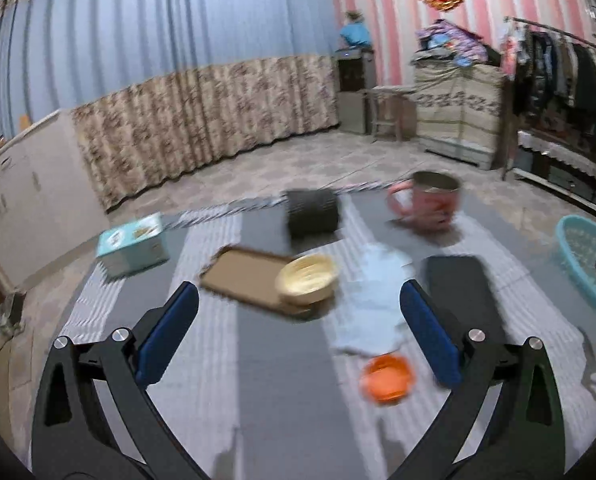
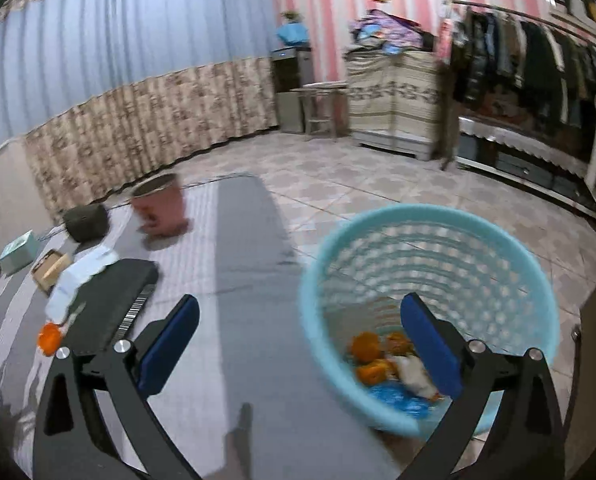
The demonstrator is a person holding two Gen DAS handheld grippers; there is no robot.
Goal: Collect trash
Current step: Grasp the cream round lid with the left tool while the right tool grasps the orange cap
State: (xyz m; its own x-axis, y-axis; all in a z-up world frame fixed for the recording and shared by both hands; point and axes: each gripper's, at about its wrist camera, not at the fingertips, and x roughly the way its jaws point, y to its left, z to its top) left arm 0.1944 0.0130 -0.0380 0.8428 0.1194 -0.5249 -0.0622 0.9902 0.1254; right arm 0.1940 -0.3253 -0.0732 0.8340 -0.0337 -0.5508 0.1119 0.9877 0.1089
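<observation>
Now we hold both grippers (image 1: 298,328) (image 2: 298,332) spread wide and empty, orange peel (image 1: 385,377) beside pale cloth (image 1: 377,300), bowl (image 1: 307,280) on tray (image 1: 242,276), teal basket (image 2: 429,216) past the table edge.

The left gripper (image 1: 299,306) has its two blue-padded fingers (image 1: 170,334) spread wide apart, with nothing between them. It points forward and a bit down. The right gripper (image 2: 299,318) looks the same (both are black with blue pads): its fingers (image 2: 431,346) stand wide apart, nothing is pinched, and it tips forward and a bit down too.
</observation>
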